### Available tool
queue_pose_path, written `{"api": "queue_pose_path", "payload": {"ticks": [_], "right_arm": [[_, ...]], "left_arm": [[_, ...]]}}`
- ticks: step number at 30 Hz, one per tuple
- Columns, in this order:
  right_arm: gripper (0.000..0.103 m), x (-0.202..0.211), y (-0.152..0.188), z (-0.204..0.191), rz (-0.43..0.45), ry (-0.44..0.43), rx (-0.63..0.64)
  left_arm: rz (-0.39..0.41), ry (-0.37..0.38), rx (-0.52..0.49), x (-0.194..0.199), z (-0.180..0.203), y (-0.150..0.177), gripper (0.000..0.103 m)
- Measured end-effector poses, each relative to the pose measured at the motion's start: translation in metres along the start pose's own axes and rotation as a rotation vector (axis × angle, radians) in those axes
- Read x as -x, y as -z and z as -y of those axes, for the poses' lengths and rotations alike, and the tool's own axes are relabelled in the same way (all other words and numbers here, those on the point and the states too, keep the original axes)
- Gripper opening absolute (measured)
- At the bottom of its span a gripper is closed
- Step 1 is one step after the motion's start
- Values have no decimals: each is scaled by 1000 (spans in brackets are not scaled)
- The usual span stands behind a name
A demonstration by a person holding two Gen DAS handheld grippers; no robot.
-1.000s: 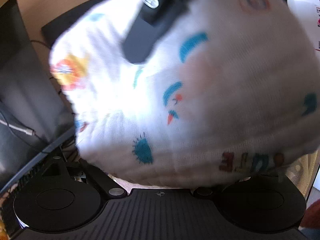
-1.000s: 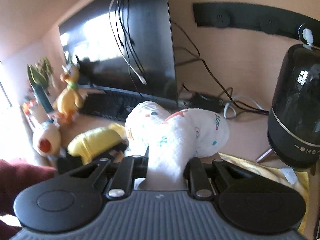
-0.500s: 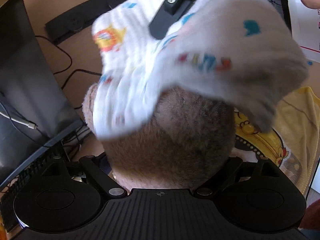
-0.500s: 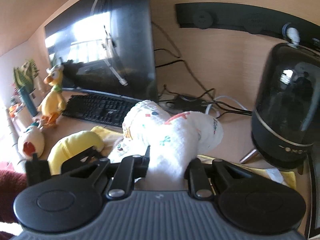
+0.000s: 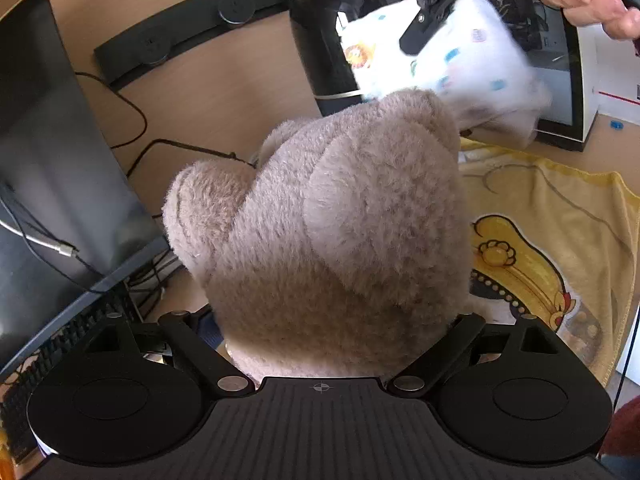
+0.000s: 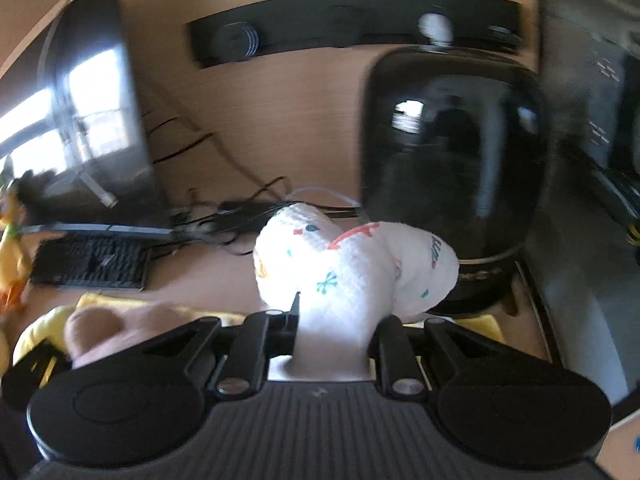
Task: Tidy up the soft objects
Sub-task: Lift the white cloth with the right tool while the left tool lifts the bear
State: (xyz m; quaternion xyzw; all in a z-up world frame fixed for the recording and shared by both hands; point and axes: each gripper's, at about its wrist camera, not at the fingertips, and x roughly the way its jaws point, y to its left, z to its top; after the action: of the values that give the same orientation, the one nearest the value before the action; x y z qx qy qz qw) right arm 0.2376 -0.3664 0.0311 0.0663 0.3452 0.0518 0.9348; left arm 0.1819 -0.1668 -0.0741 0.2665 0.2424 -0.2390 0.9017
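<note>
A brown plush toy fills the middle of the left wrist view, and my left gripper is shut on it with wide-set jaws, its fingertips buried in the fur. In the right wrist view, my right gripper is shut on a white cloth with small coloured prints. The same white cloth hangs from a finger of the right gripper at the top right of the left wrist view, above and behind the plush. A yellow printed towel lies on the desk to the right.
A black rounded device stands close behind the cloth, and a dark screen stands to its right. A monitor, a keyboard and cables sit to the left. A yellow duck toy is at the far left, and a hand at the top right.
The right gripper carried the white cloth from in front of the left camera up and to the right, uncovering the brown plush. The right view swung toward the black device.
</note>
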Motion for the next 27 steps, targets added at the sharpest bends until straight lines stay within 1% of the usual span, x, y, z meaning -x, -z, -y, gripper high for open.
{"api": "queue_pose_path", "payload": {"ticks": [1,3,5,7,8,11,12,14,17,19,23,27], "right_arm": [[16,5,-3,2,12,-25,-23],[16,21,-8,-1,47,-104,-45],[16,39,-13,-15,77,-198,-32],[16,55,-13,-37,104,-285,14],[17,60,-11,-48,111,-321,42],[17,58,1,-84,84,-396,130],[17,53,7,-94,67,-403,162],[17,39,19,-107,23,-385,195],[17,24,26,-106,-20,-361,170],[17,22,26,-102,-21,-349,157],[17,22,21,-93,5,-298,146],[17,12,15,-72,8,-252,84]], "left_arm": [[0,2,1,0,-2,0,94],[1,4,5,2,-2,2,94],[-3,7,8,2,-3,2,94],[-7,10,10,1,-4,0,94],[-9,11,11,-6,-8,-7,94],[-11,12,19,-6,-9,-6,94],[-11,13,23,-5,-10,-5,94],[-14,14,32,-4,-12,-5,94],[-19,15,43,-1,-16,-3,94],[-22,16,47,0,-18,-2,94],[-28,12,52,1,-19,-1,94],[-40,14,76,1,-25,-3,94]]}}
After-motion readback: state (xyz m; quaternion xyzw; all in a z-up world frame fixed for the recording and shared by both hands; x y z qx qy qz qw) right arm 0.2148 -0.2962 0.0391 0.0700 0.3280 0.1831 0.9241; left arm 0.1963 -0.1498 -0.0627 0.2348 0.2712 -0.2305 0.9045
